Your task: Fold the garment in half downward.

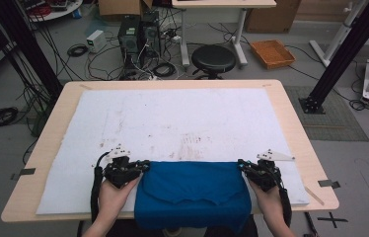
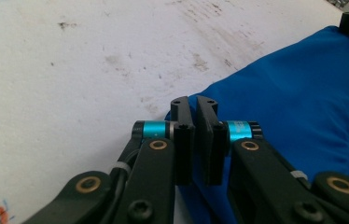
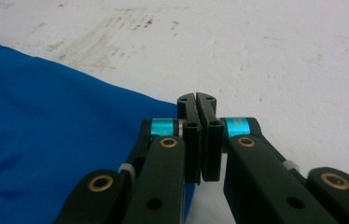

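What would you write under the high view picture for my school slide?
Two hand-held grippers, left gripper and right gripper, pinch the far corners of a blue cloth on a white-covered table.

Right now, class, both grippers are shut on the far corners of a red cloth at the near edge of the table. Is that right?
Not quite: the cloth is blue, not red, as the high view shows. The rest stands: the left gripper and the right gripper are each shut on a far corner of it, and it lies at the near edge of the table, hanging over it.
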### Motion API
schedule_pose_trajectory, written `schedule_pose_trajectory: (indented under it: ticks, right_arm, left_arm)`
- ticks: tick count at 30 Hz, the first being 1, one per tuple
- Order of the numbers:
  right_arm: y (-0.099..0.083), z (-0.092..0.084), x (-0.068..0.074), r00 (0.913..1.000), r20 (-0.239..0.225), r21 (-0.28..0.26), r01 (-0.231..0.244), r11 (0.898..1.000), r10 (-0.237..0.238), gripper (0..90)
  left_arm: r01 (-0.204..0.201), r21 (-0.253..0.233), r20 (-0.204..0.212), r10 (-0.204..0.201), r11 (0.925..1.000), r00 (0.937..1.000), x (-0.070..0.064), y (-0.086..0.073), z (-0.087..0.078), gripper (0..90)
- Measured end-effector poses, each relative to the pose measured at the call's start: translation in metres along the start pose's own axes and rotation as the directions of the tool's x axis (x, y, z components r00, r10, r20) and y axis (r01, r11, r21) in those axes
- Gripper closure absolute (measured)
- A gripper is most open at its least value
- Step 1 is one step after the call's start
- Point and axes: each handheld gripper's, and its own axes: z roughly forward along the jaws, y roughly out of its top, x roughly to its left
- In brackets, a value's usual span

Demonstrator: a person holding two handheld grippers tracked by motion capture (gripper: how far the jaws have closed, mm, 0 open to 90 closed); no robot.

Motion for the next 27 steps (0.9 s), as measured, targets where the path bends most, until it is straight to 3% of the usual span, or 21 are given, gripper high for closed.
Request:
schedule_pose_trajectory:
  ticks: [3, 6, 8, 12, 15, 19, 25, 27]
  right_arm:
    - [-0.002, 0.0, -0.003, 1.0, 0.005, 0.007, -0.007, 1.0, 0.007, 89.3]
    - [-0.001, -0.002, -0.003, 0.9999, 0.008, -0.011, -0.011, 1.0, 0.011, 84.8]
    - [0.001, -0.005, -0.004, 0.9998, 0.007, -0.028, -0.016, 0.999, 0.016, 83.1]
    - [0.001, -0.009, -0.009, 0.9992, 0.009, -0.04, -0.038, 0.998, 0.039, 83.0]
    - [-0.001, -0.008, -0.011, 0.9993, 0.009, -0.037, -0.035, 0.999, 0.035, 82.4]
    - [0.0, -0.008, -0.009, 0.9997, 0.004, -0.046, -0.024, 0.999, 0.024, 81.4]
    - [0.0, -0.007, -0.007, 0.9999, 0.006, -0.044, -0.013, 0.999, 0.013, 81.3]
    - [0.0, -0.007, -0.007, 0.9999, 0.008, -0.043, -0.008, 0.999, 0.009, 81.3]
  left_arm:
    - [0.013, -0.011, 0.001, -0.013, 0.9999, 0.9999, 0.002, -0.003, -0.002, 86.2]
    - [0.06, -0.045, -0.014, -0.061, 0.9972, 0.9981, 0.007, -0.005, -0.009, 69.8]
    - [0.094, -0.07, -0.013, -0.095, 0.9931, 0.9954, 0.013, -0.005, -0.015, 63.7]
    - [0.105, -0.017, -0.018, -0.106, 0.9943, 0.9942, 0.022, -0.009, -0.02, 62.4]
    - [0.079, 0.04, -0.005, -0.079, 0.996, 0.9968, 0.021, -0.014, -0.016, 64.4]
    - [0.031, 0.053, 0.031, -0.033, 0.9981, 0.999, 0.017, -0.01, -0.008, 63.5]
    - [-0.048, 0.095, -0.003, 0.048, 0.9943, 0.9988, 0.006, -0.002, 0.004, 63.9]
    - [-0.08, 0.097, -0.019, 0.082, 0.9921, 0.9965, 0.003, -0.002, 0.006, 69.7]
